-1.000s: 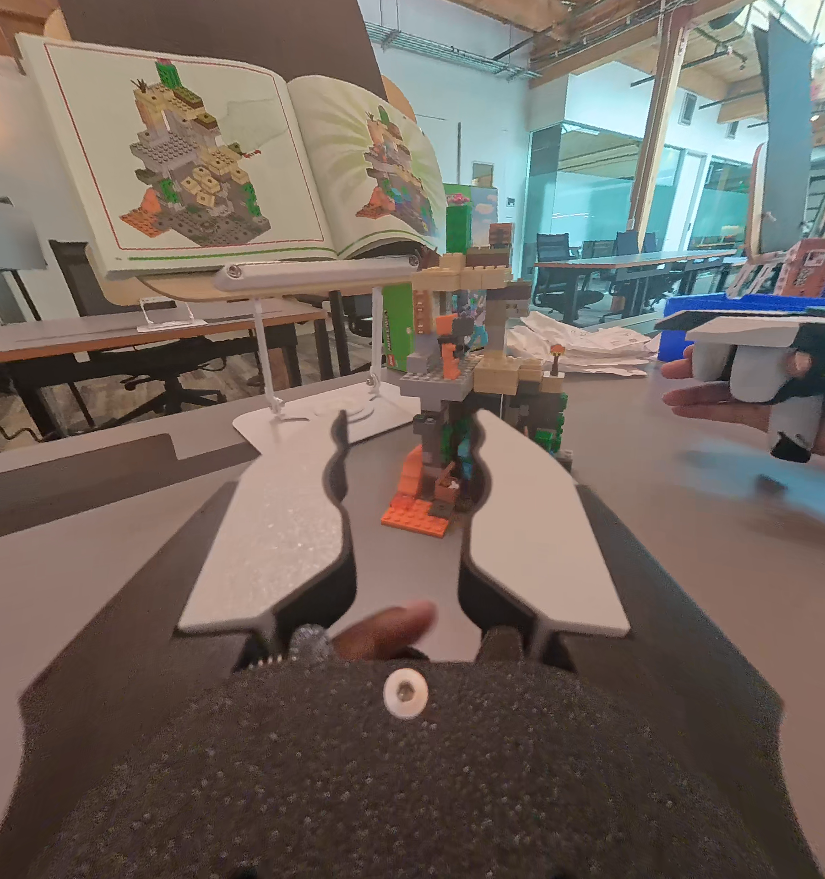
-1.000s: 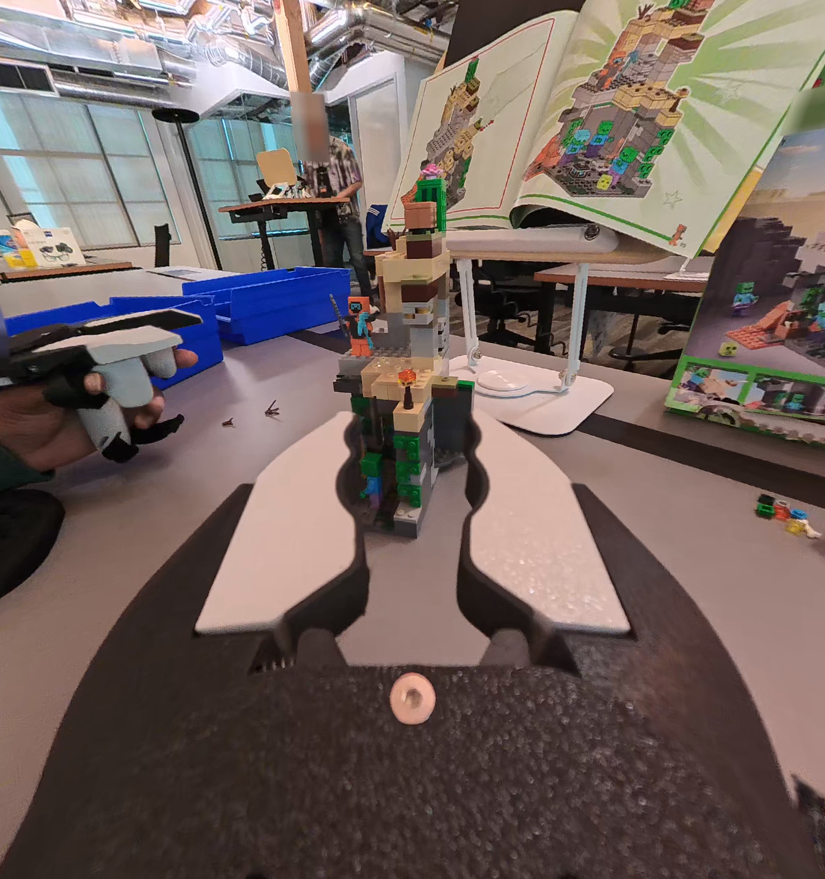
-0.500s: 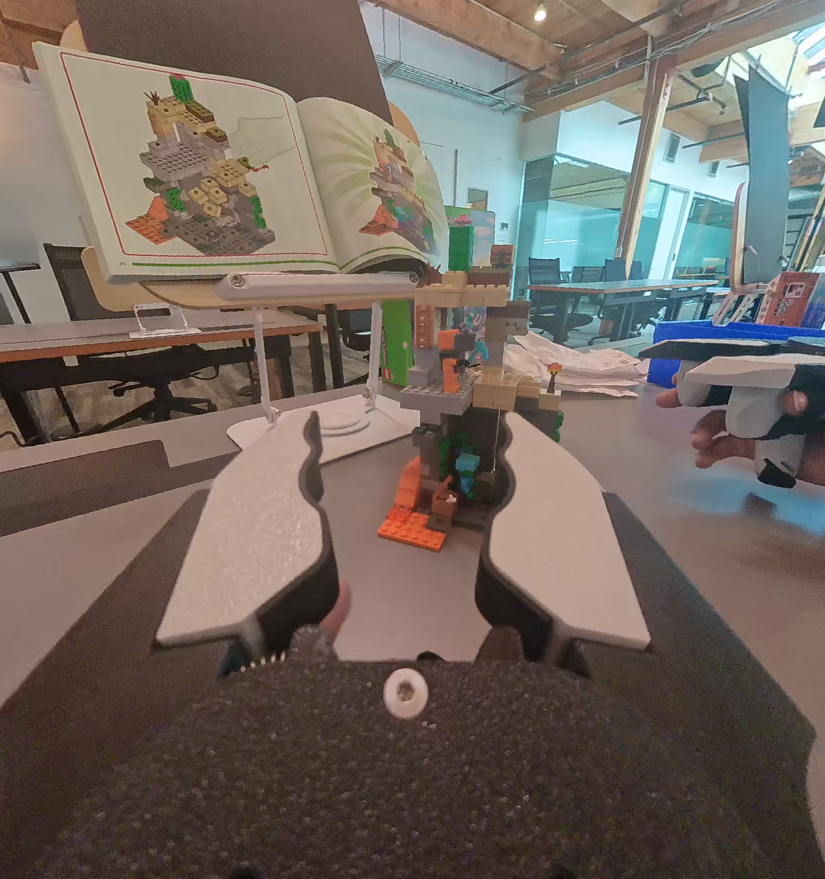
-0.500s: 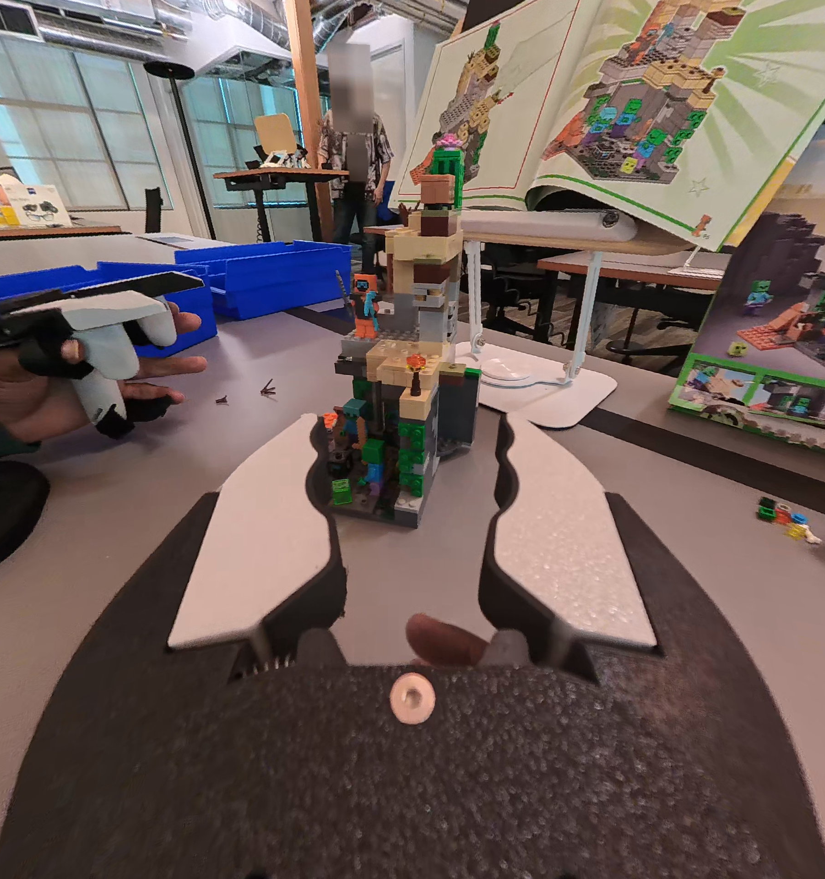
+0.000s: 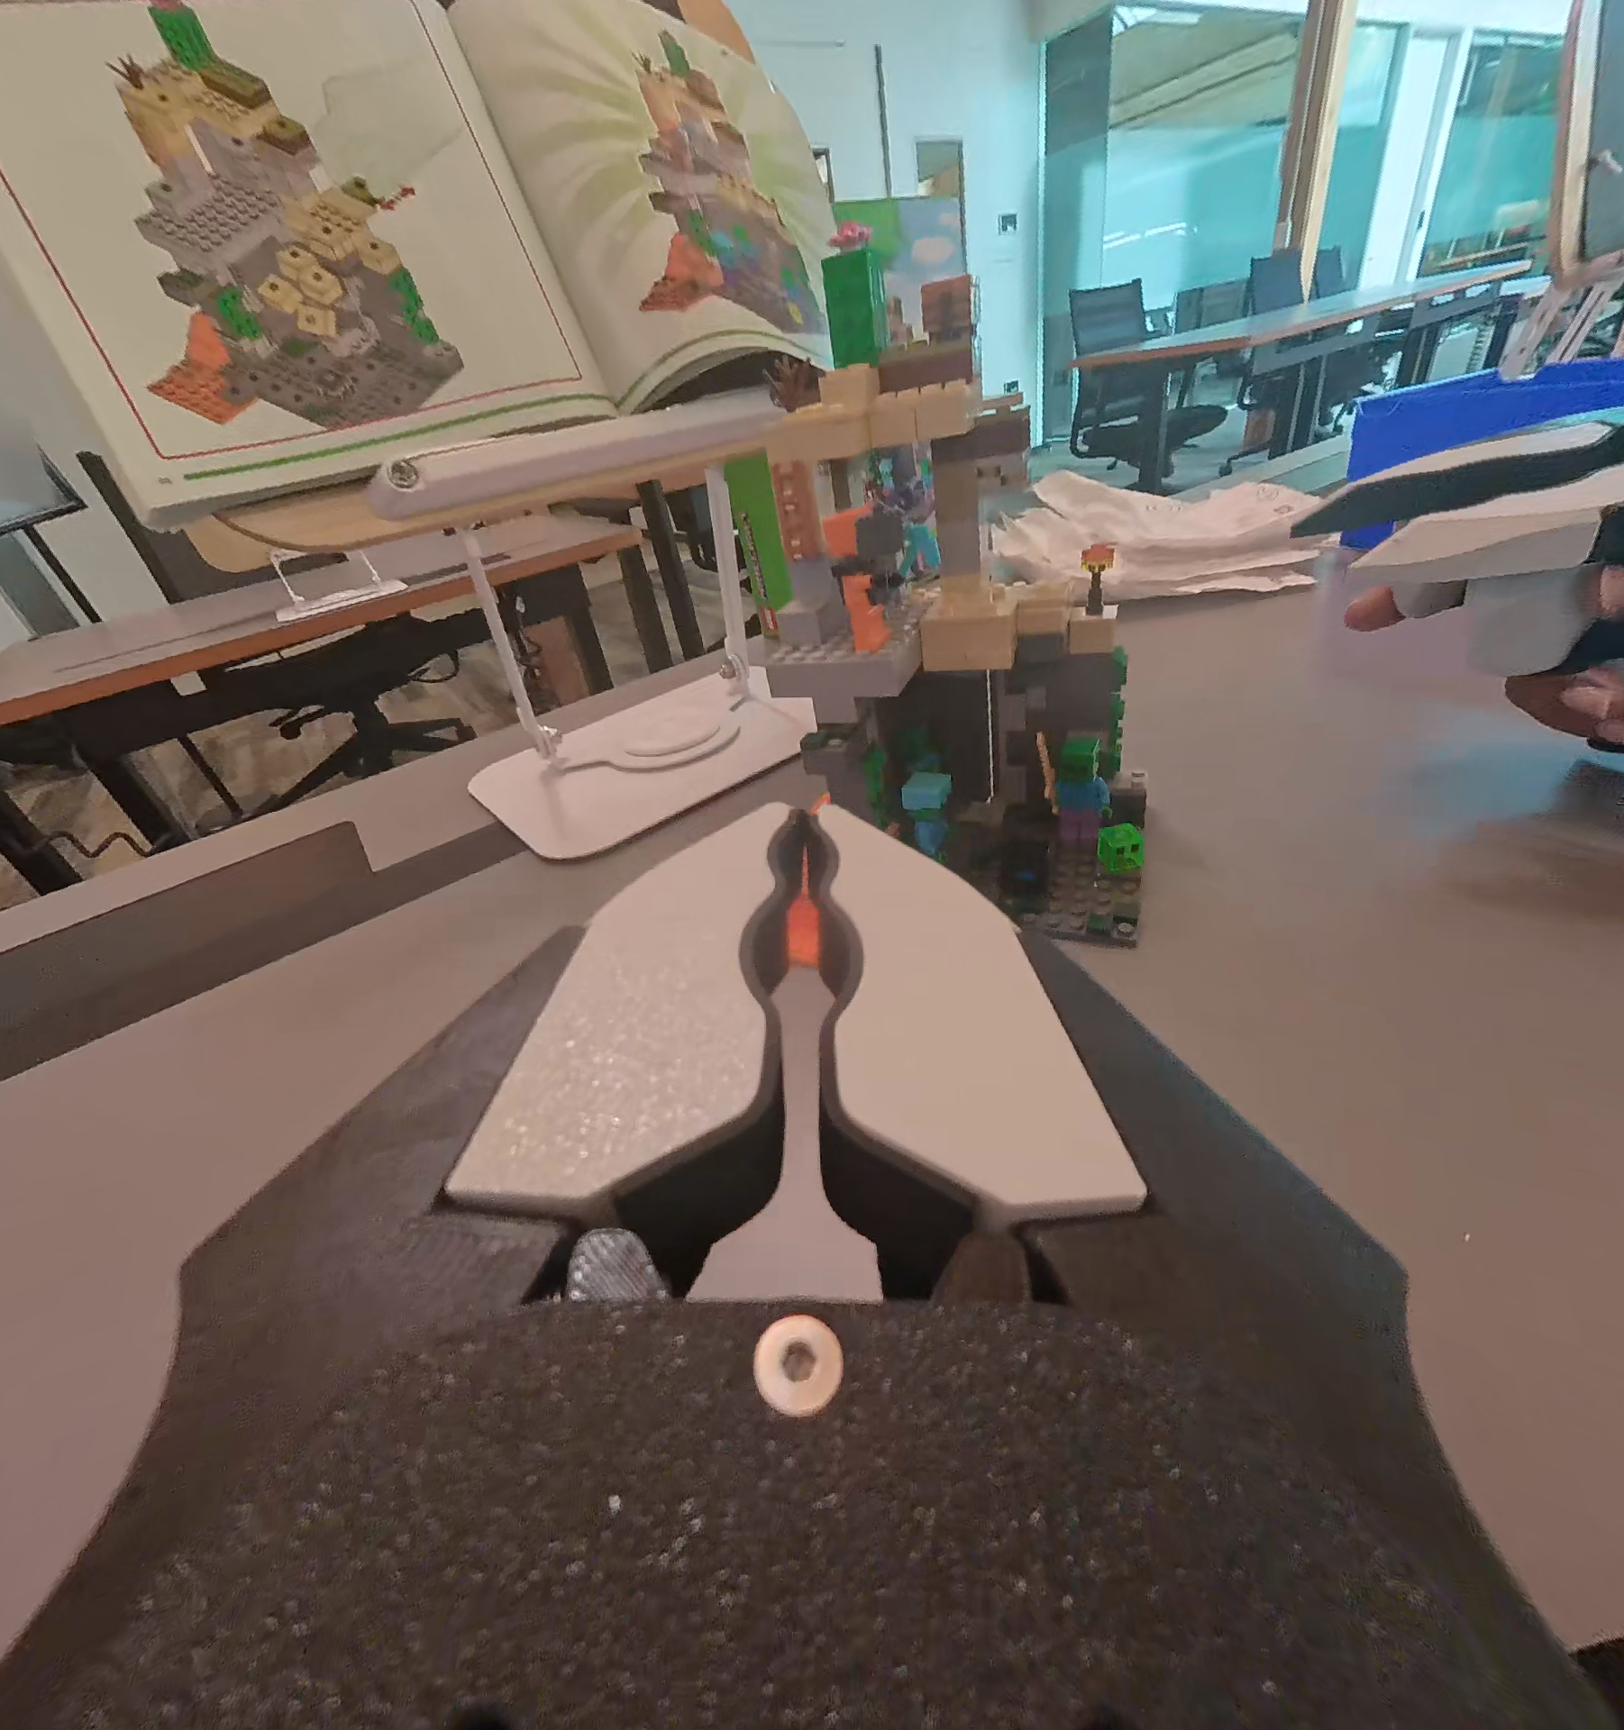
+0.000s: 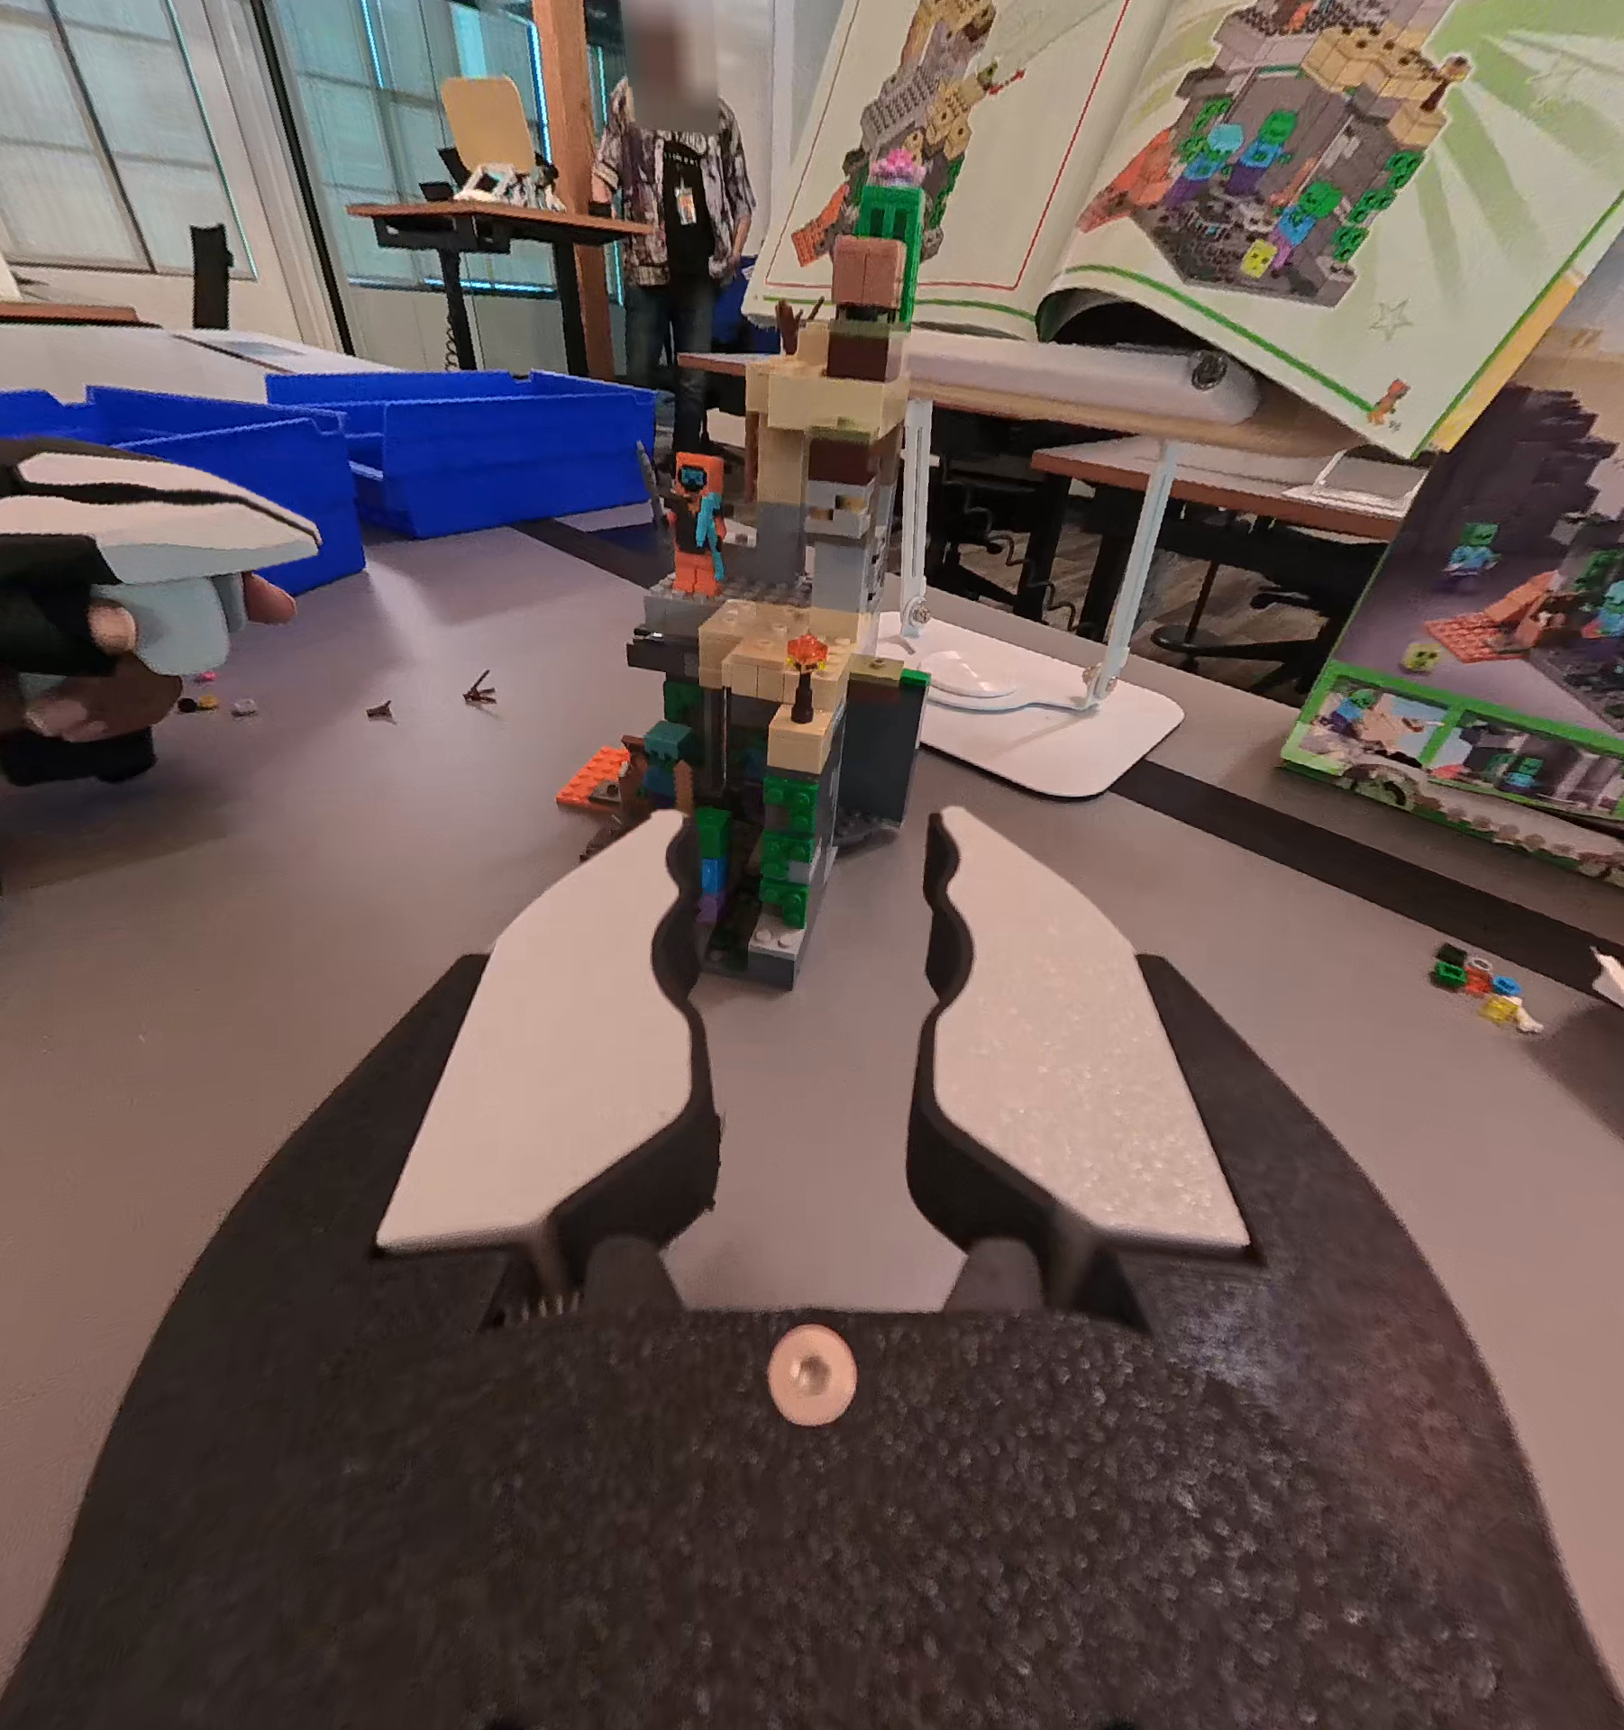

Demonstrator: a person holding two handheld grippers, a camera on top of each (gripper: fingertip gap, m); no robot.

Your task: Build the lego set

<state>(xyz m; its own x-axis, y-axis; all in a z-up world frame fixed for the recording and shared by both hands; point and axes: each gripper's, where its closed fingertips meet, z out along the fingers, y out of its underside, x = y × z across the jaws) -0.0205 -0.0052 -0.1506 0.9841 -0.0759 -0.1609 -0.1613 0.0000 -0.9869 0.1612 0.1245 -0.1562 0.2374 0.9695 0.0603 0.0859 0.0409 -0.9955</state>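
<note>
- Left tool [image 5: 804,824] has its fingers drawn together until the tips nearly meet, with a sliver of orange showing in the narrow gap between them; whether they pinch that orange part or it merely lies behind them cannot be told.
- Right tool [image 6: 808,833] has its fingers spread apart, nothing between them, their tips low beside the foot of the lego build [image 6: 789,608].
- That build stands upright on the grey counter [image 6: 1258,1077], a tall stack of tan, grey and green bricks with an orange figure [image 6: 696,524] on a ledge and an orange plate [image 6: 593,772] at its base.
- Behind it, an open instruction book [image 5: 368,225] rests on a white stand [image 5: 640,758].
- A set box [image 6: 1529,646] stands to the right, with a few loose small pieces [image 6: 1482,988] near it.
- Blue bins [image 6: 490,449] sit further back on the left.
</note>
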